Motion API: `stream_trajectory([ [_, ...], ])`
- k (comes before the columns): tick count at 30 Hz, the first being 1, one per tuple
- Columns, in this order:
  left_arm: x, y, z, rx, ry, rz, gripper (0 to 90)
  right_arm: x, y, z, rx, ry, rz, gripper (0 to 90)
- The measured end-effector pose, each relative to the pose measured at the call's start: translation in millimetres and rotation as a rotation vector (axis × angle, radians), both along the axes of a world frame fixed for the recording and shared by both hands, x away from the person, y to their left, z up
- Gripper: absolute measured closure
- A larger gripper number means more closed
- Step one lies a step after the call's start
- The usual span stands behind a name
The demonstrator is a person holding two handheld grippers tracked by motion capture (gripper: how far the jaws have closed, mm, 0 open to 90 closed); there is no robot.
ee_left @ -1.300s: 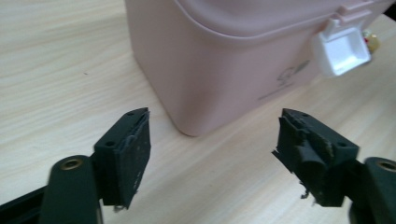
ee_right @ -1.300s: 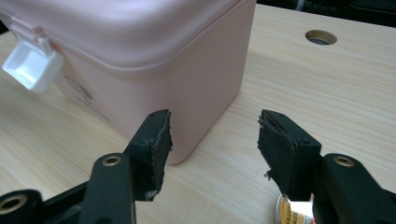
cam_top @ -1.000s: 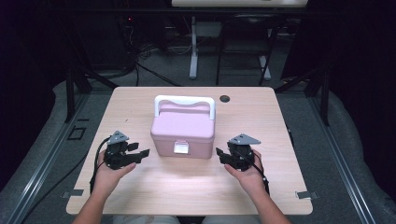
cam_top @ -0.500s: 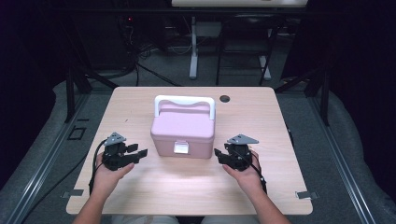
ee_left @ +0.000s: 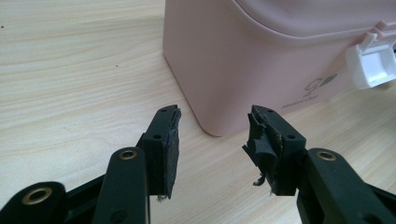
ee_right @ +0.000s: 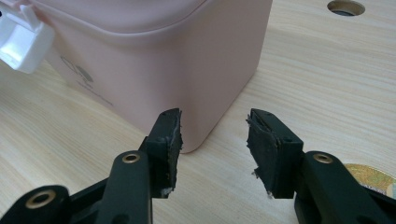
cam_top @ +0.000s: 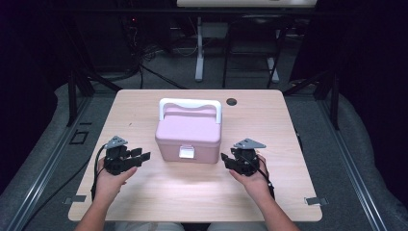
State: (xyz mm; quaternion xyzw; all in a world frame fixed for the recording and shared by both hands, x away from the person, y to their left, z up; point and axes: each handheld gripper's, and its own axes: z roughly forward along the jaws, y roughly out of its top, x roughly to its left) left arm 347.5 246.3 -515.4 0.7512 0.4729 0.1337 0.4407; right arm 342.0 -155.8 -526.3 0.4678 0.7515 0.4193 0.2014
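Two grippers flank box at table centre, approach step; left gripper and right gripper jaws apart, just been closing, nothing between; next likely needs the white latch lifted.

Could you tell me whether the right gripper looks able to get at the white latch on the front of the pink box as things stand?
Probably yes: the right gripper sits beside the pink box's front corner, jaws apart and empty, with bare table between it and the white latch.
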Motion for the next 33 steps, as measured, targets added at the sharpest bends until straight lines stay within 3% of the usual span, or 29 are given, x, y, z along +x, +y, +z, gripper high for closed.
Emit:
stream_trajectory([
  [12, 6.0, -4.1, 2.8, -0.005, -0.003, 0.003, 59.8, 4.8, -3.6, 0.5, 0.008, 0.007, -0.023, 59.7],
  [17, 21.6, -6.0, 5.1, -0.05, 0.009, 0.027, 64.2, 10.8, -5.0, 3.8, 0.027, 0.005, -0.048, 60.7],
  [18, 21.6, -6.0, 5.1, -0.05, 0.009, 0.027, 65.3, 13.1, -5.2, 4.7, 0.031, 0.007, -0.059, 61.4],
  [21, 34.9, -11.0, 5.0, 0.002, 0.013, 0.017, 67.1, 17.2, -3.9, 7.1, 0.042, 0.016, -0.066, 62.6],
  [24, 40.3, -13.0, 4.0, 0.0, 0.01, 0.027, 69.2, 20.9, -0.5, 8.7, 0.018, 0.014, -0.062, 63.0],
  [26, 47.4, -15.1, 4.0, 0.023, 0.003, 0.03, 70.9, 28.3, 2.6, 10.7, -0.016, -0.004, -0.055, 63.5],
  [33, 59.5, -16.5, -0.8, -0.008, -0.007, 0.034, 72.6, 42.0, 4.6, 7.2, 0.011, -0.003, -0.068, 64.5],
])
